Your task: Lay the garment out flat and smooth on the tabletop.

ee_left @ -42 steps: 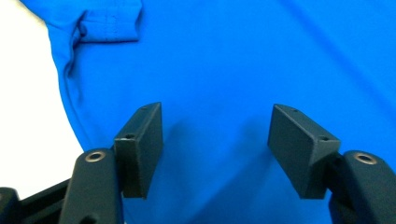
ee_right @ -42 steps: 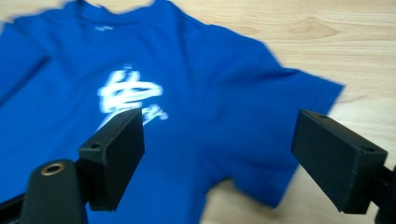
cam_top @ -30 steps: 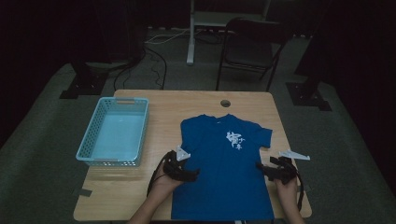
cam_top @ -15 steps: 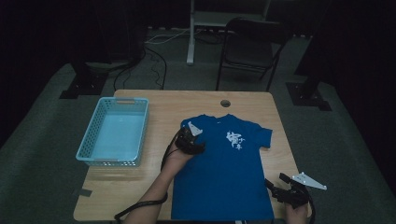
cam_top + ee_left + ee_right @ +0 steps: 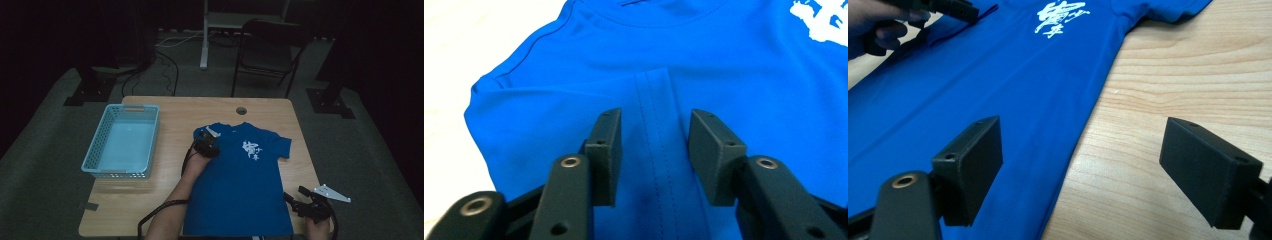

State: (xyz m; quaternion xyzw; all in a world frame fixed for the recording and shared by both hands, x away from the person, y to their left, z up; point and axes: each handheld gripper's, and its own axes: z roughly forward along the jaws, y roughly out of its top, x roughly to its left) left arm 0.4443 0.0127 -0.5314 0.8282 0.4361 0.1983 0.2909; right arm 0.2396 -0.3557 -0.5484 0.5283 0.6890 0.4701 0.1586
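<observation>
- The desk (image 5: 165,200) carries a blue T-shirt (image 5: 240,195) spread flat, chest print up, over its right half, the hem at the near edge and the collar toward the middle; a light blue basket (image 5: 122,142) stands well apart on the left half.
- You appear to be setting up a fold: both hands are taking hold along the shirt's sides, and neither pick-up is finished.
- Your left tool (image 5: 206,145) sits on the shirt's left shoulder, where the sleeve (image 5: 499,115) is tucked in. Its jaws have just been closing and stand a little apart, straddling a stitched seam (image 5: 656,140); the pads do not yet press on it.
- Your right tool (image 5: 306,206) waits at the near right corner of the desk, jaws wide apart over the shirt's right edge (image 5: 1088,130), one over cloth and one over bare wood, nothing clamped.
- Next, as I judge it, you need to finish closing the left tool on the shoulder cloth, then lower the right tool so that one jaw slides under the hem corner before you squeeze; a shallow bite could slip.
- Against the picture a second ago, your left tool has travelled from the shirt's lower left side up to the shoulder, and your right tool has dropped from mid-side to the near corner.
</observation>
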